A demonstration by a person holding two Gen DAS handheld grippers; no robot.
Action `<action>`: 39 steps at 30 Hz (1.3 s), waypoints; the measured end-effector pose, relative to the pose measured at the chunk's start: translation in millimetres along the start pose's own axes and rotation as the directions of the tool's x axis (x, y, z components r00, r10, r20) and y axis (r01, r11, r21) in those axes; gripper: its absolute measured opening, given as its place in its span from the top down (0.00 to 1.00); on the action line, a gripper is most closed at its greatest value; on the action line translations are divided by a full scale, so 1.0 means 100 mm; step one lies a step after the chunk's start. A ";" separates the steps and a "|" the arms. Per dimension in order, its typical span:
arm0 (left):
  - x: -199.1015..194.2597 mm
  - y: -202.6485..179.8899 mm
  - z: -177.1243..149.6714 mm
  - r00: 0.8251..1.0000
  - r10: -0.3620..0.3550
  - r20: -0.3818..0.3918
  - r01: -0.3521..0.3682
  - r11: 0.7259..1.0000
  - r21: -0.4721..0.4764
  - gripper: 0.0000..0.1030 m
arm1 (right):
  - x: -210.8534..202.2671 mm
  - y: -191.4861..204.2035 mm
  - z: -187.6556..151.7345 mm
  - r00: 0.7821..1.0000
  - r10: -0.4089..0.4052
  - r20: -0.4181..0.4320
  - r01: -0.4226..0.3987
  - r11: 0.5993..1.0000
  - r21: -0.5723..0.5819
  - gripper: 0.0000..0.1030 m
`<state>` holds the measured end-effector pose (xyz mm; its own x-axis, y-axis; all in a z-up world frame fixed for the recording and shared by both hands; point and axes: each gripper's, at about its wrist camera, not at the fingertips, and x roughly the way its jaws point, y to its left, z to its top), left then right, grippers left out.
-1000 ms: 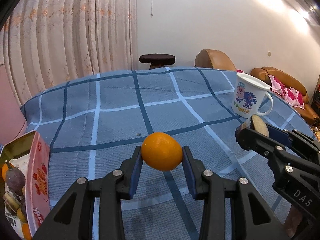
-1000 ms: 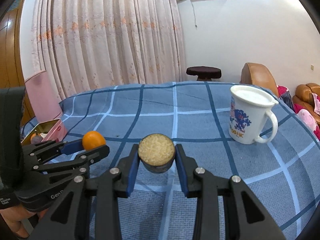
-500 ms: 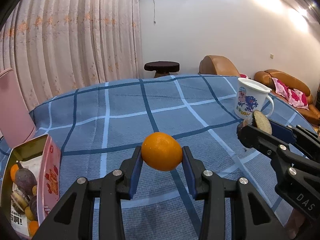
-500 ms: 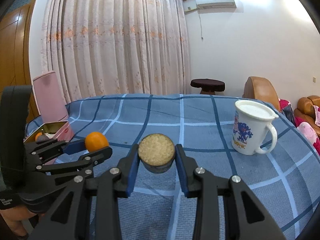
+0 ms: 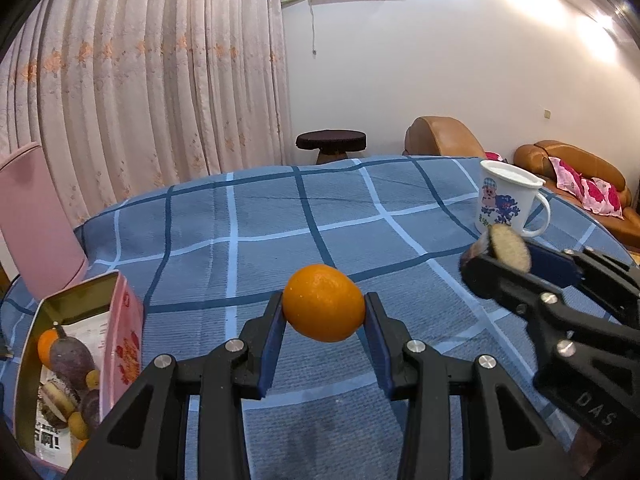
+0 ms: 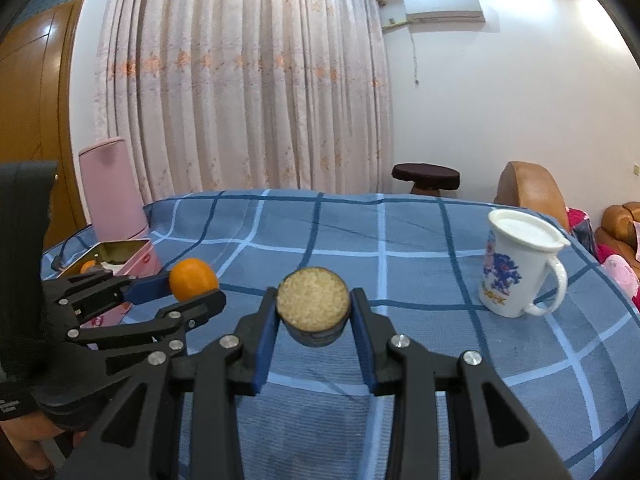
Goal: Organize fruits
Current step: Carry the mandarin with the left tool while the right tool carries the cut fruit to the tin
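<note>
Left wrist: left hand-held gripper (image 5: pixel 323 310) pinches orange (image 5: pixel 323 303), long axis crosswise; right (image 6: pixel 314 312) pinches halved fruit (image 6: pixel 313 306).

A home living room is showing here: floor-length floral curtains (image 6: pixel 240 92) are hanging beside a wall air conditioner (image 6: pixel 443 7), brown leather sofas (image 5: pixel 568 168) with pink cushions (image 5: pixel 588 194) are lining the white wall, a dark round stool (image 6: pixel 426 174) is standing behind, and a blue checked cloth (image 5: pixel 304 216) is covering the table, where a cartoon mug (image 6: pixel 520 268) is sitting.
</note>
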<state>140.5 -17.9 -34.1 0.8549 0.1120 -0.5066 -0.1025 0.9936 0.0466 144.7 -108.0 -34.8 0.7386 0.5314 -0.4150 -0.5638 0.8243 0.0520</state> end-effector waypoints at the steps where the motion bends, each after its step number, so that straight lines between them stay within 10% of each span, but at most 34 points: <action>1: -0.01 0.02 0.00 1.000 0.003 0.002 -0.003 1.000 0.001 0.60 | 0.01 0.04 0.01 1.000 0.007 -0.002 -0.007 1.000 -0.005 0.63; 39: -0.81 1.67 -0.30 0.967 0.253 -0.022 -0.253 0.951 -0.180 0.60 | 0.34 1.82 0.50 0.946 0.323 -0.018 -0.321 0.928 -0.190 0.63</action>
<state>38.8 138.2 -10.6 0.7897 0.3597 -0.4969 -0.4052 0.9140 0.0176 85.6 70.1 6.0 0.5101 0.7657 -0.3917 -0.8300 0.5576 0.0091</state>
